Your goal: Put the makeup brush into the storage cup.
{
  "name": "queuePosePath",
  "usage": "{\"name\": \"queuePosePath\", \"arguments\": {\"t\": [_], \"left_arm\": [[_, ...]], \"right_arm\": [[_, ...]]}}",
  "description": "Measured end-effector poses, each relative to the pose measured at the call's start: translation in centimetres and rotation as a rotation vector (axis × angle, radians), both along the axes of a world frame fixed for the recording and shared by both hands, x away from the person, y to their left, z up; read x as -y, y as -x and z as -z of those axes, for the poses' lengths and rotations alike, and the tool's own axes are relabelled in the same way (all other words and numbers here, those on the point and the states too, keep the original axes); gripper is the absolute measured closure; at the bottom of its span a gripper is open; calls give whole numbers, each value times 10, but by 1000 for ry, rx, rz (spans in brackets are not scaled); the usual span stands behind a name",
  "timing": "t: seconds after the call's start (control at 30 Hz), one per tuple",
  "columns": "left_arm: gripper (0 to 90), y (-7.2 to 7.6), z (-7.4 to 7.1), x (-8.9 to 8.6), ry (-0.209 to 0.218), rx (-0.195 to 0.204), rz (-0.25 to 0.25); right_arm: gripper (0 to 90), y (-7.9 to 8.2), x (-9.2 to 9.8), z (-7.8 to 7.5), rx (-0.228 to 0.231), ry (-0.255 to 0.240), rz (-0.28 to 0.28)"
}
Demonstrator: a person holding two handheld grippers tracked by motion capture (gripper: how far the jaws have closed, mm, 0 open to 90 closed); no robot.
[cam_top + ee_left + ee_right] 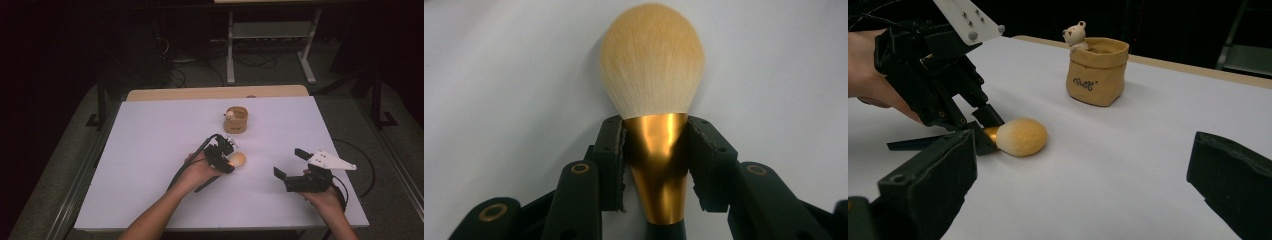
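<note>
- The left gripper (pixel 226 156) clamps a makeup brush (pixel 652 90) by its gold ferrule, mid-table (pixel 150 150), bristles resting on the sheet.
- The right gripper (pixel 290 164), jaws wide apart, sits near the front-right edge.
- A tan pouch (pixel 236 120) stands beyond, apart from the brush.
- The brush handle is mostly hidden.

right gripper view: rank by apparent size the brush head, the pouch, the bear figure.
1. Pouch, largest as it looks.
2. Brush head, smaller; it lies nearer the camera, so its true size against the pouch is unsure.
3. Bear figure on the pouch's rim, clearly smallest.
</note>
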State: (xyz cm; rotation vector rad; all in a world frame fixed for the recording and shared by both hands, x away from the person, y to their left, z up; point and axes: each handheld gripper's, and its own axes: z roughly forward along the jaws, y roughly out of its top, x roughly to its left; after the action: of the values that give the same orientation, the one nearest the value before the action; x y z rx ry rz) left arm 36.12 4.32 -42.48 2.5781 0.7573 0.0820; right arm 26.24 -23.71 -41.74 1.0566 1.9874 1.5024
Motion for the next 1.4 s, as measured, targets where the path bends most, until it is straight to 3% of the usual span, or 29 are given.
{"name": "queuePosePath", "arguments": {"t": [0.13, 0.3, 0.6, 0.8, 1.3, 1.4], "left_arm": [[614, -1, -1, -2, 5, -9, 5], [614, -3, -4, -8, 58, -35, 13], [616, -6, -18, -23, 147, -7, 25], [616, -5, -27, -32, 233, 7, 28], [617, 0, -51, -62, 509, 105, 23], [617, 1, -52, -69, 549, 121, 19]], "right_arm": [[0, 0, 1, 0, 0, -3, 0], [0, 0, 1, 0, 2, -5, 0], [0, 0, 2, 0, 2, -6, 0], [0, 0, 2, -1, 5, -7, 2], [0, 0, -2, -3, 9, -11, -14], [0, 0, -4, -4, 10, -14, -23]]}}
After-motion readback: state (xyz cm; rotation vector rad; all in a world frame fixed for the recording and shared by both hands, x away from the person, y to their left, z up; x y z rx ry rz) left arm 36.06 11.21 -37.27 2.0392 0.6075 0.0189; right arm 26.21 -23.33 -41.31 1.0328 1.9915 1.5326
